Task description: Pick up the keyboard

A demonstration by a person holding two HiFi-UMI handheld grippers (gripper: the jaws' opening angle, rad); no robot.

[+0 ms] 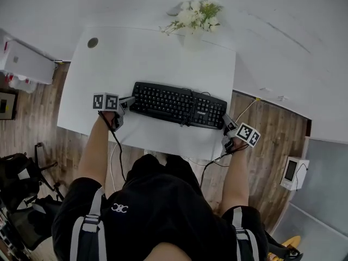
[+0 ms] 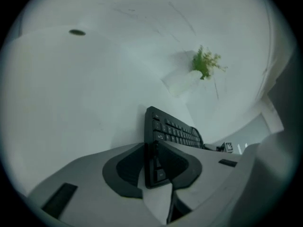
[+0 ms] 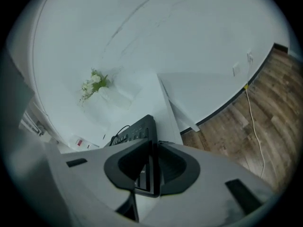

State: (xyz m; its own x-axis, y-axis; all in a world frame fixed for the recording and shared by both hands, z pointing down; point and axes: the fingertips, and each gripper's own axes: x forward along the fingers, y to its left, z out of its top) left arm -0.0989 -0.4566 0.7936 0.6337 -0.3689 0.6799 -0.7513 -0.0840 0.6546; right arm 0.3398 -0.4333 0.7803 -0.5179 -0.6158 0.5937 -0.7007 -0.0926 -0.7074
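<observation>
A black keyboard (image 1: 179,106) lies across the near half of the white table (image 1: 152,53). My left gripper (image 1: 128,103) is at its left end. In the left gripper view the keyboard's (image 2: 176,132) short edge stands between the two dark pads, and that gripper (image 2: 152,163) is shut on it. My right gripper (image 1: 227,126) is at the keyboard's right end, near the table's right corner. In the right gripper view this gripper (image 3: 151,170) clamps the thin end of the keyboard (image 3: 135,129). The keyboard's underside is hidden.
A vase of white flowers (image 1: 196,15) stands at the table's far edge against the wall. A round cable hole (image 1: 93,42) is at the far left corner. A cable (image 1: 212,165) hangs off the near edge. Wooden floor surrounds the table, with a white device (image 1: 293,172) at the right.
</observation>
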